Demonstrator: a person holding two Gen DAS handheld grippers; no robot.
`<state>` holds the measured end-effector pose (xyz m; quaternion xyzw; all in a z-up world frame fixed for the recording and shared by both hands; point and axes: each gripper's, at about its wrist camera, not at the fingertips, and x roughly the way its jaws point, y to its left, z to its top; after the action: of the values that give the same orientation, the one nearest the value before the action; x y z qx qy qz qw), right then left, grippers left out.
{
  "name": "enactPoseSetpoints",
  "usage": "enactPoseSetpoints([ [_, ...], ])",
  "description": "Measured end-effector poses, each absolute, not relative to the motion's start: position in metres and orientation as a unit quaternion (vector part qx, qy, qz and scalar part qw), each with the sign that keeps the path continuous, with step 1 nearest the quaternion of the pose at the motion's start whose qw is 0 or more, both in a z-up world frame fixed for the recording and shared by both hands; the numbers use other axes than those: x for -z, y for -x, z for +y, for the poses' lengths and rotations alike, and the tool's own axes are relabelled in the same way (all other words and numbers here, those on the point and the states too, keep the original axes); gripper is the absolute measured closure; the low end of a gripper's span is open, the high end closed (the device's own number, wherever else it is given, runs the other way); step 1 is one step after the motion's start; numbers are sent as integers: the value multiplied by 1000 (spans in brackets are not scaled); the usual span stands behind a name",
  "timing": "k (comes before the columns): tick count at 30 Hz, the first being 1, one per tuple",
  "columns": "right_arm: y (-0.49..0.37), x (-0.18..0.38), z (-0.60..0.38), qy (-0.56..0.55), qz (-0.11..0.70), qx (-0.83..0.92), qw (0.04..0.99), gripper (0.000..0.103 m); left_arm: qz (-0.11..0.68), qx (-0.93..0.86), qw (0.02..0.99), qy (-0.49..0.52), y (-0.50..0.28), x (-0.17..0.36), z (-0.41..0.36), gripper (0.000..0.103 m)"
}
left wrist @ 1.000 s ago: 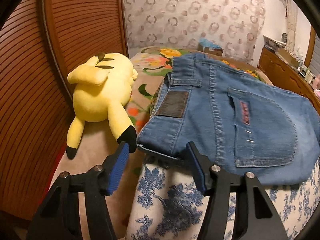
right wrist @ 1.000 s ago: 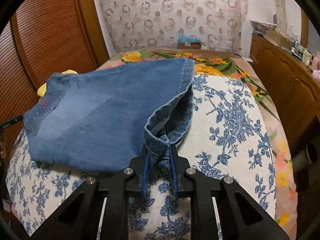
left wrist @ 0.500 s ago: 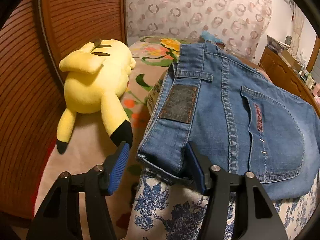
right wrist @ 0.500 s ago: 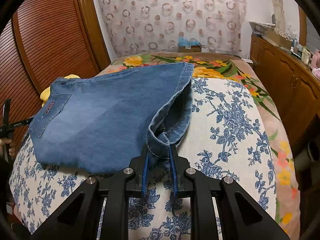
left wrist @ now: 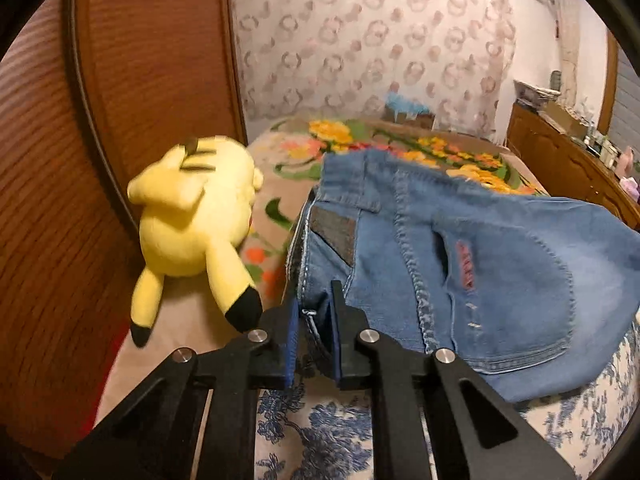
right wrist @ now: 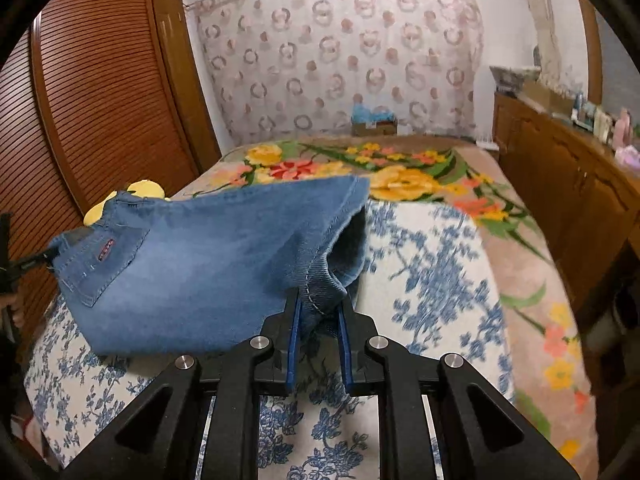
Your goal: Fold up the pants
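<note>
1. The pants (left wrist: 480, 280) are blue denim, faded paler across the middle, with stitched seams showing.
2. They are folded into a short, wide bundle, back side up: a dark waistband patch (left wrist: 334, 236) and a back pocket (left wrist: 508, 296) with a small red tab are visible.
3. They lie across the near end of the bed (right wrist: 432, 264), on its blue-flowered white cover, waistband toward the left edge.
4. Both near corners are lifted off the cover; the hem end at the right gapes open (right wrist: 344, 252).
</note>
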<state>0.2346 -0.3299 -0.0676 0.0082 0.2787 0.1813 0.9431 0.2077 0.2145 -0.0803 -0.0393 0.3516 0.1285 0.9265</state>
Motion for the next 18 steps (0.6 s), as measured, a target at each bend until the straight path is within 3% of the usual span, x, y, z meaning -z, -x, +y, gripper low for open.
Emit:
enactPoseSetpoints([
  [18,-125,74,-386,-13,241,-100,965,87,313,-23,949,28,-115,62,122,89],
])
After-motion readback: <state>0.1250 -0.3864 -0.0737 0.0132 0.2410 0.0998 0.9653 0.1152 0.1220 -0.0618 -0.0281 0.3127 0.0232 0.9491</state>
